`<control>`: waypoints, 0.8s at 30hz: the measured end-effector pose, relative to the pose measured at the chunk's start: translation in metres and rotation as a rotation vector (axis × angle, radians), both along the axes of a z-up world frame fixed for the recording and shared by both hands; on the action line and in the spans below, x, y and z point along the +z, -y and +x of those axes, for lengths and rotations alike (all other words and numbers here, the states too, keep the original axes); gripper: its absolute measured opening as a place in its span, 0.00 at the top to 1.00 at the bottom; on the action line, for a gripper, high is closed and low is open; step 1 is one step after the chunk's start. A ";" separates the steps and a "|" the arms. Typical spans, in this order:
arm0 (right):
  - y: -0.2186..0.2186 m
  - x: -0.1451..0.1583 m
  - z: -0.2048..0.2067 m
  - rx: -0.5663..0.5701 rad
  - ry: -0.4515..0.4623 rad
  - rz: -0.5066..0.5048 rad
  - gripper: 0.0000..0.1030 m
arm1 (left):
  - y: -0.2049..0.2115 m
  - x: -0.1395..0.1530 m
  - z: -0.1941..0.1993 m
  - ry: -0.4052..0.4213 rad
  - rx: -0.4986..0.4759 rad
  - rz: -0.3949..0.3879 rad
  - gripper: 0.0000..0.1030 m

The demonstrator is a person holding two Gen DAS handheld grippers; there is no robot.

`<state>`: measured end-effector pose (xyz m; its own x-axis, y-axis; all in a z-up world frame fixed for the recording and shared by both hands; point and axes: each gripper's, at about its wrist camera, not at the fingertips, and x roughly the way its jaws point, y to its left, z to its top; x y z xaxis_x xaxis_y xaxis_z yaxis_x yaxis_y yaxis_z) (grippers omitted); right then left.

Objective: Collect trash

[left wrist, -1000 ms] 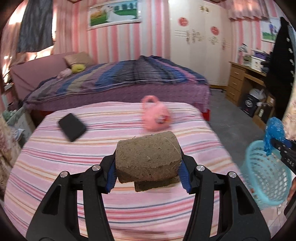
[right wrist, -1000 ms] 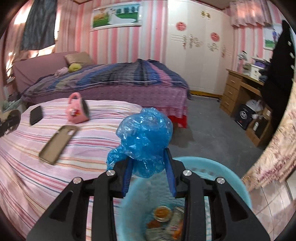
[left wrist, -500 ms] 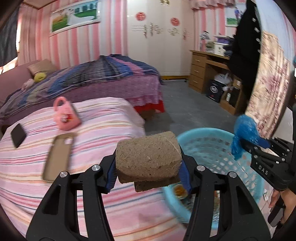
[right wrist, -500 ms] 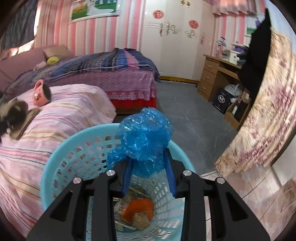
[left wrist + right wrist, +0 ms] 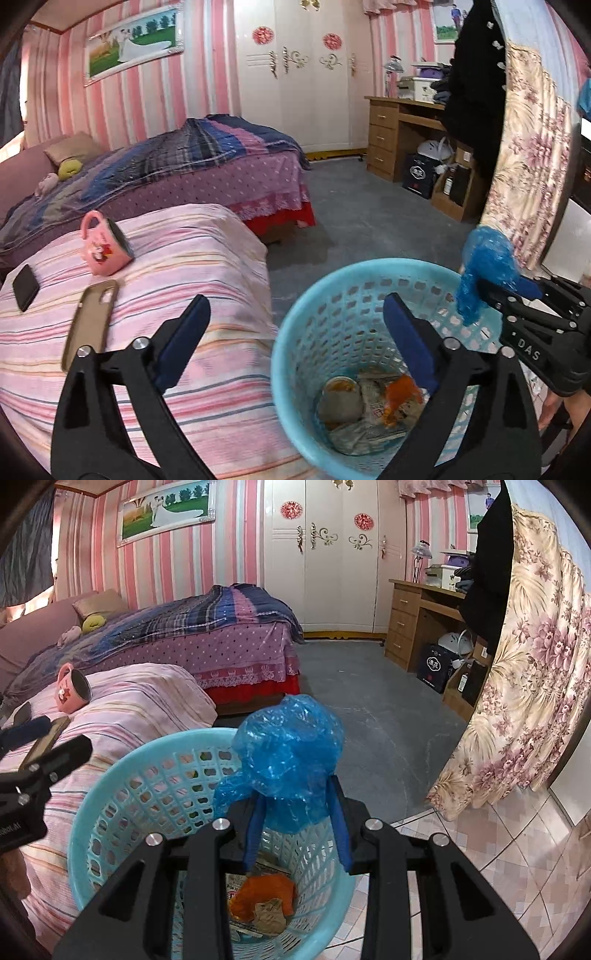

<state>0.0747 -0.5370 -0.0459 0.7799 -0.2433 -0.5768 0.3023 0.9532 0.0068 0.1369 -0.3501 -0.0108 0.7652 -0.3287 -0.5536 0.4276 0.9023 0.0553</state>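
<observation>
Left hand-held gripper (image 5: 295,317): jaws just sprung wide, nothing between them, hovering above the round light-blue plastic basket (image 5: 295,332) standing beside the striped bed's corner. Right hand-held gripper (image 5: 297,823): pinching a crumpled blue plastic bag (image 5: 291,753) over the basket's rim.

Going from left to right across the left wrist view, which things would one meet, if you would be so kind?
Black phone → phone case → pink mug → blue basket → crumpled blue plastic bag.
</observation>
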 end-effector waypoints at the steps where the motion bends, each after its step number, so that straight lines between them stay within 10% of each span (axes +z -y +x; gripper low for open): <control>1: -0.001 0.000 0.000 0.002 0.002 0.002 0.68 | -0.005 0.001 0.001 0.001 0.010 -0.003 0.09; 10: -0.017 0.001 0.009 0.026 0.002 -0.010 0.66 | -0.051 0.005 0.003 0.039 0.088 0.005 0.06; 14: -0.026 0.003 0.012 0.010 0.027 -0.018 0.29 | -0.074 0.009 0.002 0.042 0.121 -0.004 0.06; 24: -0.064 0.007 0.019 0.017 0.033 -0.022 0.05 | -0.152 0.020 -0.017 0.073 0.217 -0.009 0.06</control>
